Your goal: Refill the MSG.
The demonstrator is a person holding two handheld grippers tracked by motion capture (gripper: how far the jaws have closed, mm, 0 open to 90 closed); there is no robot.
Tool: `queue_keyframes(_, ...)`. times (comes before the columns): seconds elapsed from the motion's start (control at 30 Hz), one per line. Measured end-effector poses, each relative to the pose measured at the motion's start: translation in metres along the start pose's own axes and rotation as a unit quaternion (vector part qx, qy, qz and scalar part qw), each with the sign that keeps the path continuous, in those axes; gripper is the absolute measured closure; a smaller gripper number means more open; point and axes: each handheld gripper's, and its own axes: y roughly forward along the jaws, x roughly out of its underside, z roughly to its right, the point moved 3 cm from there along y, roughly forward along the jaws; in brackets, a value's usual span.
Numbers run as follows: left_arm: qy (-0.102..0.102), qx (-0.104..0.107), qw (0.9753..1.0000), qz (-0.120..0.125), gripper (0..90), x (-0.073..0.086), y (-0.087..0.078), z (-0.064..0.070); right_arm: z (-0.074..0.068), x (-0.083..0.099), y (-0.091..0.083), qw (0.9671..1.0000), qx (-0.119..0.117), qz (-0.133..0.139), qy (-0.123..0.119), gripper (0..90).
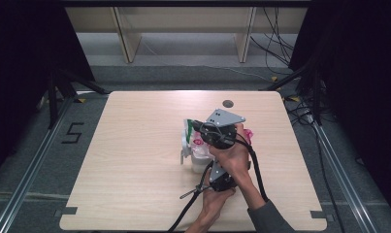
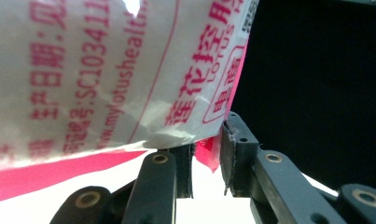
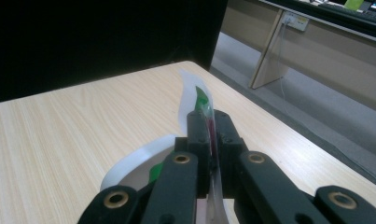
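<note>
A white plastic bag (image 1: 195, 145) with red and green print lies crumpled near the middle of the wooden table (image 1: 135, 160). My right gripper (image 1: 195, 127), with a grey plate on top, points left and is shut on the bag's upper edge. In the right gripper view the thin white and green edge (image 3: 195, 95) stands pinched between the closed jaws of that gripper (image 3: 211, 126). My left gripper (image 1: 211, 167) sits lower, nearer the person, and reaches into the bag from below. In the left gripper view the printed bag (image 2: 106, 70) hangs close overhead, its pink edge caught in the left gripper (image 2: 206, 158).
A round cable hole (image 1: 227, 103) sits near the table's far edge. Wooden shelf legs (image 1: 127, 43) stand on the floor beyond the table, with black curtains to both sides. A floor marking "5" (image 1: 73, 132) lies to the left. Cables trail at the far right (image 1: 280, 43).
</note>
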Motion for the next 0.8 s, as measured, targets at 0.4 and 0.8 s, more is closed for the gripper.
queue_keyframes(0.4,-0.004,-0.005,1.0,0.0,75.5,0.0008,0.0005,-0.0009,-0.0021,0.0023,0.0029,0.9999,-0.004,-0.007,0.011,88.4)
queue_keyframes(0.8,-0.008,-0.004,1.0,-0.004,75.7,0.0003,-0.0004,0.0,-0.0001,0.0014,0.0026,1.0,-0.002,-0.003,-0.002,88.3)
